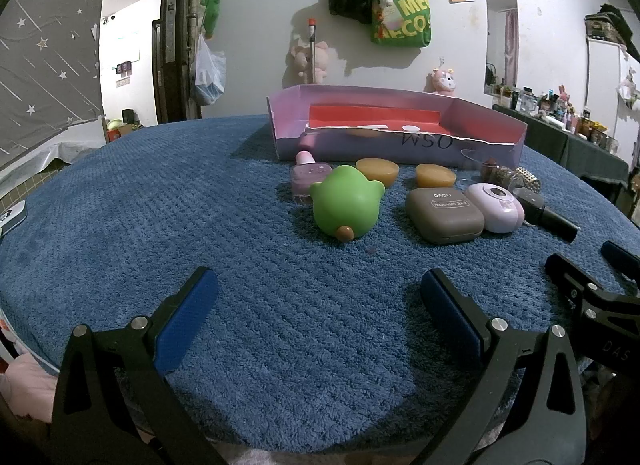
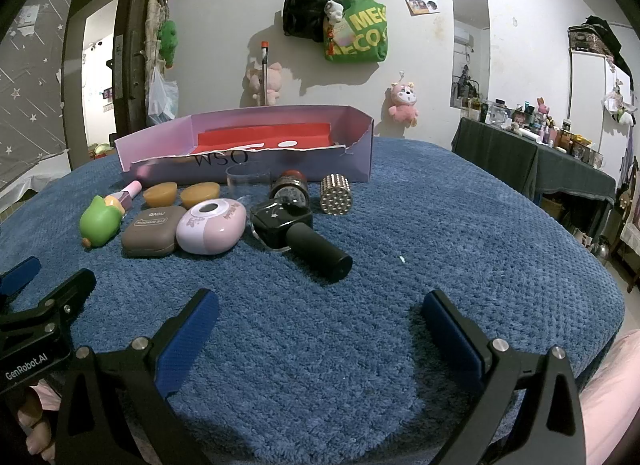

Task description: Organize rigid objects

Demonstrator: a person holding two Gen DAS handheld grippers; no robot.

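Both grippers — left gripper (image 1: 318, 305), right gripper (image 2: 320, 325) — spread wide, empty, above the blue tabletop (image 2: 440, 245); toys crowd before a lilac box (image 2: 248, 153) lined red

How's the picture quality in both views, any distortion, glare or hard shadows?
Left wrist view: strong fisheye bend, dark corners, green toy sharp with a soft shadow. Right wrist view: same bend, the box edge curves, doorway at left blown out, microphone crisp.
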